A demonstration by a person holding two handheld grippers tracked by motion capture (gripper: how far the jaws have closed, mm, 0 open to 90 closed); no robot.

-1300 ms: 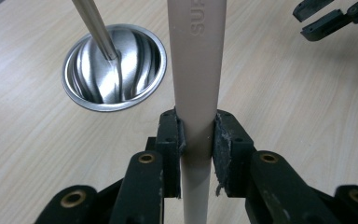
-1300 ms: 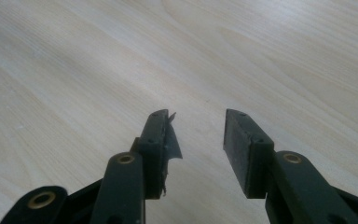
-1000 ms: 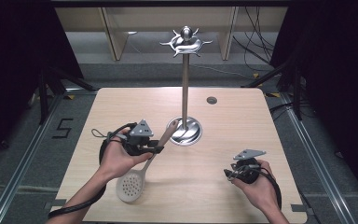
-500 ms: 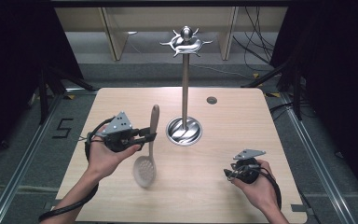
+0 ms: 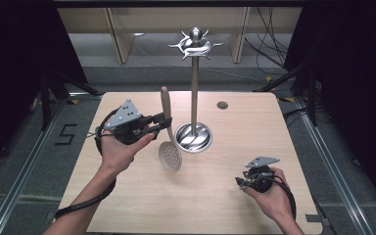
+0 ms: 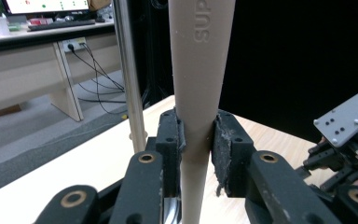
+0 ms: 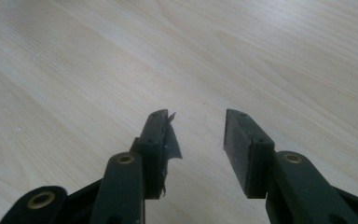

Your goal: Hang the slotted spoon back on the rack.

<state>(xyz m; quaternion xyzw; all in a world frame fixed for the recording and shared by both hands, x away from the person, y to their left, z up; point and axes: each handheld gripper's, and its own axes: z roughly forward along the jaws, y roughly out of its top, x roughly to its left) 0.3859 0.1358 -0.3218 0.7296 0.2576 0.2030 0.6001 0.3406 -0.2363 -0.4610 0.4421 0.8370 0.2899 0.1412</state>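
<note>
Your left gripper (image 5: 162,122) pinches the skimmer (image 5: 168,134) upright at the stand's (image 5: 194,88) nine o'clock, hook-ready; right gripper (image 7: 196,135) idles, jaws spread.

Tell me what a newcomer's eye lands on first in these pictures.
First, the beige slotted spoon held upright above the table, its handle clamped in the left gripper. Just to its right stands the tall metal utensil stand with empty hooks on top. The right gripper rests open near the table's front right corner.
</note>
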